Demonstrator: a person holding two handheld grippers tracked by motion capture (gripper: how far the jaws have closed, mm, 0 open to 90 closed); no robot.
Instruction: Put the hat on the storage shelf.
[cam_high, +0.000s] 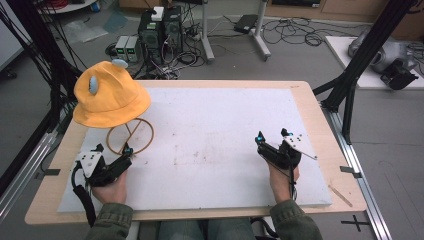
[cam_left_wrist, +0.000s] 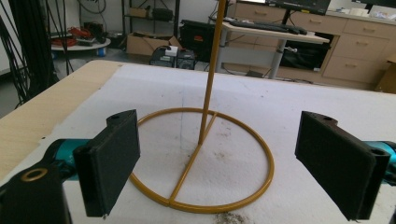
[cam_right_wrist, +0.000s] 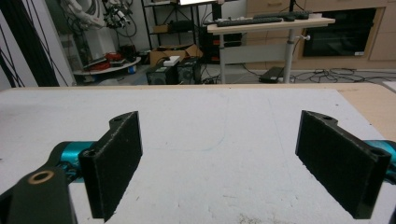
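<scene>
The yellow bucket hat (cam_high: 111, 95) on its upright wire stand (cam_left_wrist: 210, 154) is found just ahead of the wide-open left gripper (cam_high: 127, 152); the right gripper (cam_high: 272, 137), equally open, is held well apart.

Yellow bucket hat (cam_high: 111, 95) perched on a gold wire stand (cam_left_wrist: 205, 154), whose ring base sits just past the left gripper (cam_left_wrist: 218, 149) fingers (cam_left_wrist: 112, 158), on a white foam board (cam_high: 225, 145).

stand pole: in the left gripper view the yellow stand (cam_left_wrist: 201, 158) has its upright cut off by the top edge.
stand top: in the high view the orange hat (cam_high: 111, 95) hides the pole's upper part and the far side of the ring base.
person: only forearms and hands enter from the near edge.
hat ornaments: too small to tell.
</scene>
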